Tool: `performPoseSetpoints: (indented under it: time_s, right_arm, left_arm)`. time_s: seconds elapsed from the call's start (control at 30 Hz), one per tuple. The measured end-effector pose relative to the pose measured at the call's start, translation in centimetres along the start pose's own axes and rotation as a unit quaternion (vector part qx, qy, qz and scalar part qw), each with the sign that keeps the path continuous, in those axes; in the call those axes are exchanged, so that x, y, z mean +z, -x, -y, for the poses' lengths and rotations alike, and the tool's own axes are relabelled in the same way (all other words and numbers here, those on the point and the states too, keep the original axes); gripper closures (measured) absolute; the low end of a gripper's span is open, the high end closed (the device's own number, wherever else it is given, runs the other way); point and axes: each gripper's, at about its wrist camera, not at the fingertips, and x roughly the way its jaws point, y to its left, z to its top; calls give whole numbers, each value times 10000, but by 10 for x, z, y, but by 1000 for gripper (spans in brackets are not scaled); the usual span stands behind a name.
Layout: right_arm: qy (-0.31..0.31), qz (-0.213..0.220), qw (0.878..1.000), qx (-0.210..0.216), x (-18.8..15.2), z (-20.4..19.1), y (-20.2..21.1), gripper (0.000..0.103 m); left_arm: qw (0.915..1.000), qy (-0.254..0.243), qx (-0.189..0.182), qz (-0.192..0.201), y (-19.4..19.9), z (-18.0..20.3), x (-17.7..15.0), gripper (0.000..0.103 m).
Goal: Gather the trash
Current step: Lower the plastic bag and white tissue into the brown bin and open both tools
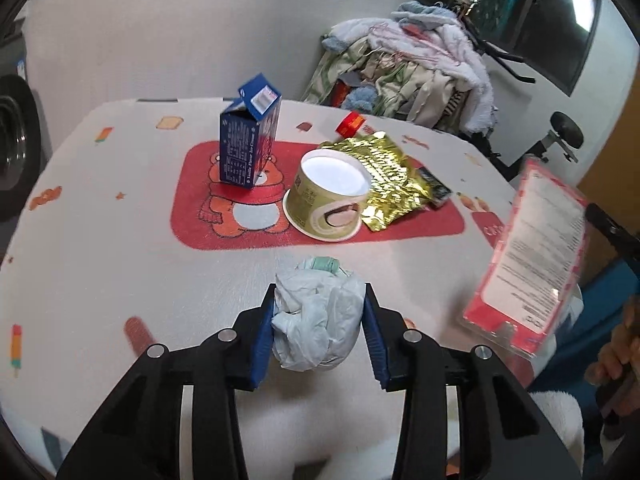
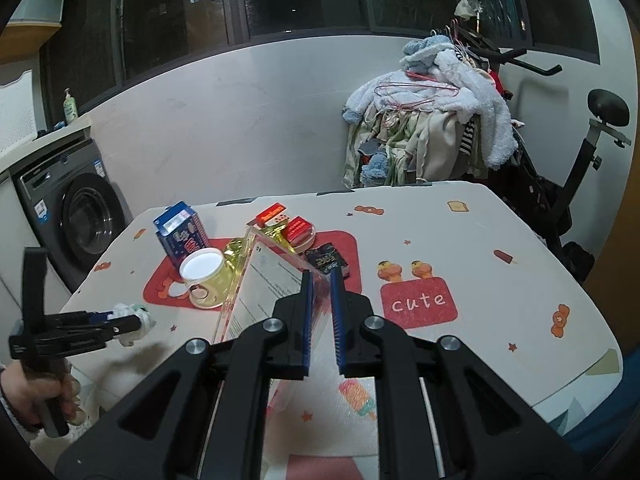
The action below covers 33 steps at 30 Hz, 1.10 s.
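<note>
Trash spread over a white table [image 1: 100,240] with cartoon prints, most of it on the red bear mat [image 1: 192,216] at mid-table. Crumpled pale tissue wad [image 1: 316,320] pinched between the blue pads of the left gripper [image 1: 320,320], jaws pressed into both sides of it, just off the near edge of the mat at 6 o'clock. From the right wrist view, same left gripper [image 2: 128,322] seen side-on at 9 o'clock, wad [image 2: 134,316] bunched at its tip and lifted clear of the tabletop, shadow lying beneath, a hand [image 2: 44,396] wrapped round the handle low at 8 o'clock.

Right gripper [image 2: 320,312] clamped tight on a flat clear plastic pack [image 2: 272,280] with a pink-bordered printed card, held tilted above the table; same pack [image 1: 532,252] showing at 3 o'clock in the left view, blurred.

On the mat: blue carton [image 1: 248,140] standing upright at 11 o'clock, top flap open; upturned paper cup [image 1: 328,196] at centre, white base up, touching a crinkled gold foil wrapper [image 1: 384,180] at its 2 o'clock. Red cap-like piece [image 1: 350,123] just beyond the foil. Small dark packet [image 2: 330,260] beside the foil's far end, mostly seen from the right view. Red boxes [image 2: 280,220] near the mat's back edge, detail hard to make out
</note>
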Motion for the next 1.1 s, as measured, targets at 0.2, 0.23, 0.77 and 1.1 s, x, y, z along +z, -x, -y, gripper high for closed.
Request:
performPoseSetpoints:
  time_s: [0.2, 0.23, 0.77, 1.1]
  right_arm:
    - [69, -1, 9999, 141, -13, -12, 23, 90]
    - [79, -4, 9998, 166, -16, -14, 27, 90]
    - [635, -459, 9956, 513, -95, -59, 88, 90]
    - [1082, -1212, 9847, 627, -165, -79, 81, 90]
  left_arm:
    - [9998, -121, -50, 127, 48, 10, -26, 64]
    - [9998, -152, -59, 130, 55, 12, -30, 64]
    - [9975, -526, -274, 374, 141, 36, -113, 64]
    - [9971, -580, -328, 366, 145, 33, -143, 64]
